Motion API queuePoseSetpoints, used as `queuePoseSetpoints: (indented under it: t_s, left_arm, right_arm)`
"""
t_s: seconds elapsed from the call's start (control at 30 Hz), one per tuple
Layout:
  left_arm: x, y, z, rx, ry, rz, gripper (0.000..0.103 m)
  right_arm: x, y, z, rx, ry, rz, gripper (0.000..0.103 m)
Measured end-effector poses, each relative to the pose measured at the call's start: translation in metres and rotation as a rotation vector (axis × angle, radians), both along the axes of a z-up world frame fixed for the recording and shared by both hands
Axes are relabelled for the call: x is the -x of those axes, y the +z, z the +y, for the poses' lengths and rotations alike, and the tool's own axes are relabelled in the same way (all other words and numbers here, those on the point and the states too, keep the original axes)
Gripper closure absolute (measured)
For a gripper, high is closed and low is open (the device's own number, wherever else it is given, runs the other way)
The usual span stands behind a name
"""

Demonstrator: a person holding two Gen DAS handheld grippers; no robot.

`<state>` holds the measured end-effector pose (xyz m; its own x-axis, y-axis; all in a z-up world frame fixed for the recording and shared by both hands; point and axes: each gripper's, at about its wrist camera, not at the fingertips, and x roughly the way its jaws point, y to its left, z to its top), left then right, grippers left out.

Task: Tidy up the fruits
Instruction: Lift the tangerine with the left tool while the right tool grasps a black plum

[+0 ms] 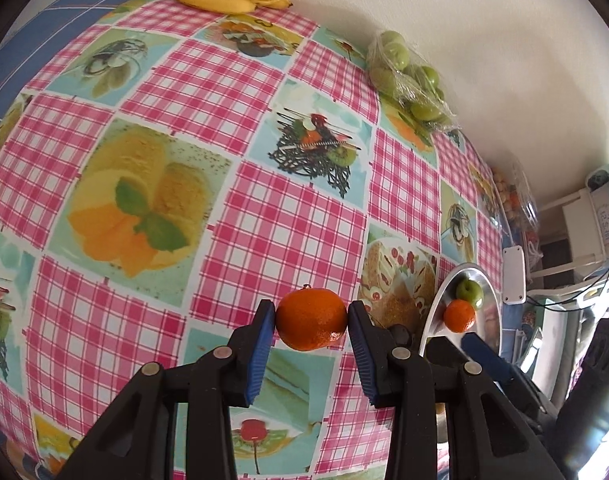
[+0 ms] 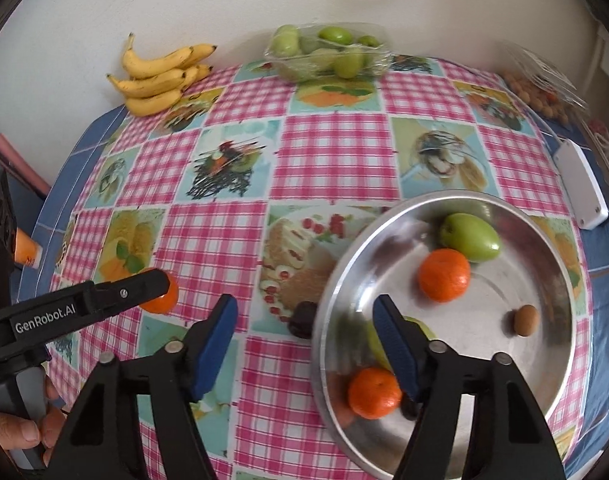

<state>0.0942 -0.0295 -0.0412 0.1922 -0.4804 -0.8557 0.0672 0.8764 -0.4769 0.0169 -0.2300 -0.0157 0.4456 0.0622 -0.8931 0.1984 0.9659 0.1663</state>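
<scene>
My left gripper is shut on a tangerine, held above the checked tablecloth; in the right wrist view that tangerine peeks out behind the left gripper's black fingers. My right gripper is open with nothing between its pads, over the left rim of a round metal plate. In the plate lie two tangerines, a green fruit, a small brown fruit and a second green fruit partly hidden by my right finger. A dark fruit lies on the cloth beside the rim.
Bananas and a wrapped tray of green fruit sit at the table's far edge by the wall. A bag of small fruit and a white box are at the right edge. A person's hand holds the left gripper.
</scene>
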Motion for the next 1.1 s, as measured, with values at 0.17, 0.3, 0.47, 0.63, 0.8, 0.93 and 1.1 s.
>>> queuePoseSetpoints:
  t_s: [0.17,0.3,0.47,0.63,0.8,0.93,1.1]
  left_arm:
    - [-0.005,0.000,0.008,0.029,0.025,0.009,0.063]
    - [-0.007,0.001,0.016,0.050,0.046,0.011,0.063]
    - [-0.008,0.000,0.024,0.065,0.070,0.020,0.063]
    - [-0.008,0.001,0.025,0.068,0.072,0.019,0.063]
    - [-0.007,0.002,0.025,0.068,0.073,0.018,0.063]
    - [-0.008,0.003,0.025,0.067,0.078,0.017,0.063]
    - [-0.008,0.002,0.026,0.070,0.078,0.018,0.063]
  right_arm:
    - [-0.008,-0.005,0.018,-0.020,0.056,0.021,0.050]
    - [-0.008,-0.015,0.030,-0.050,0.087,0.064,0.051]
    - [-0.008,-0.031,0.039,-0.045,0.104,0.129,0.051]
    - [-0.007,-0.037,0.041,-0.035,0.099,0.154,0.051]
    - [-0.007,-0.044,0.040,-0.019,0.091,0.183,0.052]
    - [-0.007,-0.043,0.037,-0.008,0.077,0.178,0.052]
    - [-0.006,-0.041,0.033,-0.005,0.064,0.172,0.054]
